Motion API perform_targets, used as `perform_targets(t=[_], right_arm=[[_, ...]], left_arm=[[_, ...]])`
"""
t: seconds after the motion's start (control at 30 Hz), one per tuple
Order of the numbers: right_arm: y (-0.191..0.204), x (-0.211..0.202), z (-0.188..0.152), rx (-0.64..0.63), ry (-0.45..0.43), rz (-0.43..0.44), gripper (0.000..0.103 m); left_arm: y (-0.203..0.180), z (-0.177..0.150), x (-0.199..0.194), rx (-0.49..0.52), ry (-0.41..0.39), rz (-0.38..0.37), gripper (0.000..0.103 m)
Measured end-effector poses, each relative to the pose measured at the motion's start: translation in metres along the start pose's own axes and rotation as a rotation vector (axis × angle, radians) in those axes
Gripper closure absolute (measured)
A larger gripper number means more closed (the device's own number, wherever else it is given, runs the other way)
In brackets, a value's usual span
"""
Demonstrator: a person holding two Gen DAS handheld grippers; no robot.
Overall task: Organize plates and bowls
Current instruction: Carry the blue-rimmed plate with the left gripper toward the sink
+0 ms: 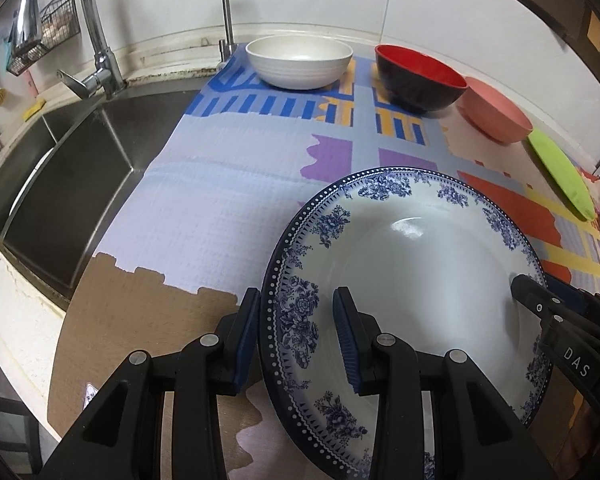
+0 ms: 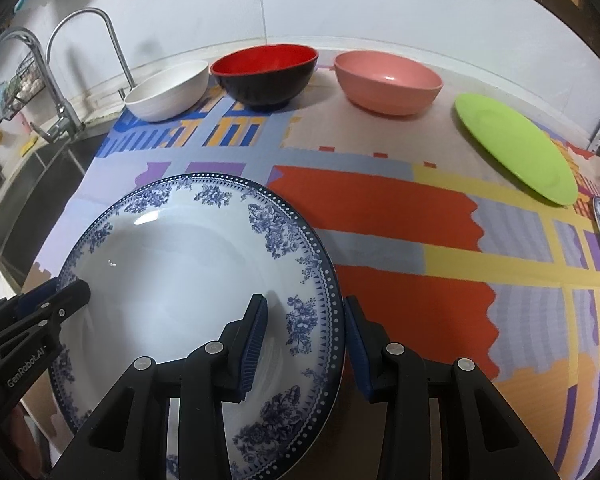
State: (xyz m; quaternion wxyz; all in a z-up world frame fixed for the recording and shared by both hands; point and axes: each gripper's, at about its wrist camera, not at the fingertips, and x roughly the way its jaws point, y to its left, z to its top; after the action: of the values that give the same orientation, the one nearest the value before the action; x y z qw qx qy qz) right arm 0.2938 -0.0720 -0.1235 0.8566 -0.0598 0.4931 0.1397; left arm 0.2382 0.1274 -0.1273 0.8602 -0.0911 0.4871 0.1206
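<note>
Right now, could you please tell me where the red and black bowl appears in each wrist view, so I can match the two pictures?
Left wrist view: red and black bowl sits upper right of centre, between the white bowl and pink bowl.
Right wrist view: red and black bowl sits upper centre, slightly left.
Shared landmark: the blue floral plate in the foreground.

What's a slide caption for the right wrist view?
Both claws straddle opposite rims of the blue-and-white plate: right claw, left claw, bowls lined up behind.
</note>
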Motion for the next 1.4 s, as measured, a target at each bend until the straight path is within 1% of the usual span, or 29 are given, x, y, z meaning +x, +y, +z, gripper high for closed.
perform_targets(t=[0.43,0.57,0.87,0.97,1.03,1.17,1.2,1.23,1.27,1.33,1.4], right_arm=[[0.007,0.007,-0.004,0.013,0.032,-0.011,0.063],[0.007,0.009,-0.006,0.025,0.040,-0.008,0.063],[0.007,0.009,-0.008,0.036,0.027,-0.015,0.063],[0.007,0.009,-0.008,0.038,0.024,-0.016,0.063],[0.008,0.008,-0.008,0.031,0.019,-0.021,0.063],[0.005,0.003,-0.007,0.029,-0.006,-0.036,0.061],[0.004,0.001,-0.006,0.036,-0.016,-0.038,0.058],[0.003,-0.003,-0.006,0.039,-0.026,-0.038,0.056],[0.002,-0.005,-0.005,0.041,-0.033,-0.038,0.055],[-0.001,-0.013,-0.005,0.047,-0.056,-0.041,0.055],[-0.004,-0.019,-0.005,0.052,-0.070,-0.046,0.054]], left_arm=[[0.006,-0.003,0.009,0.011,0.037,-0.013,0.066],[0.005,-0.004,0.009,0.021,0.033,-0.011,0.066],[0.005,-0.003,0.009,0.032,0.034,-0.017,0.065],[0.004,-0.002,0.008,0.038,0.029,-0.017,0.062],[0.004,0.000,0.004,0.047,0.009,-0.004,0.054],[0.000,0.004,-0.007,0.073,-0.047,0.014,0.043],[-0.002,0.004,-0.010,0.081,-0.060,0.016,0.040],[-0.005,0.005,-0.013,0.095,-0.077,0.015,0.039],[-0.007,0.006,-0.015,0.106,-0.088,0.014,0.038],[-0.014,0.008,-0.022,0.134,-0.121,0.015,0.031],[-0.020,0.009,-0.026,0.148,-0.143,0.009,0.027]])
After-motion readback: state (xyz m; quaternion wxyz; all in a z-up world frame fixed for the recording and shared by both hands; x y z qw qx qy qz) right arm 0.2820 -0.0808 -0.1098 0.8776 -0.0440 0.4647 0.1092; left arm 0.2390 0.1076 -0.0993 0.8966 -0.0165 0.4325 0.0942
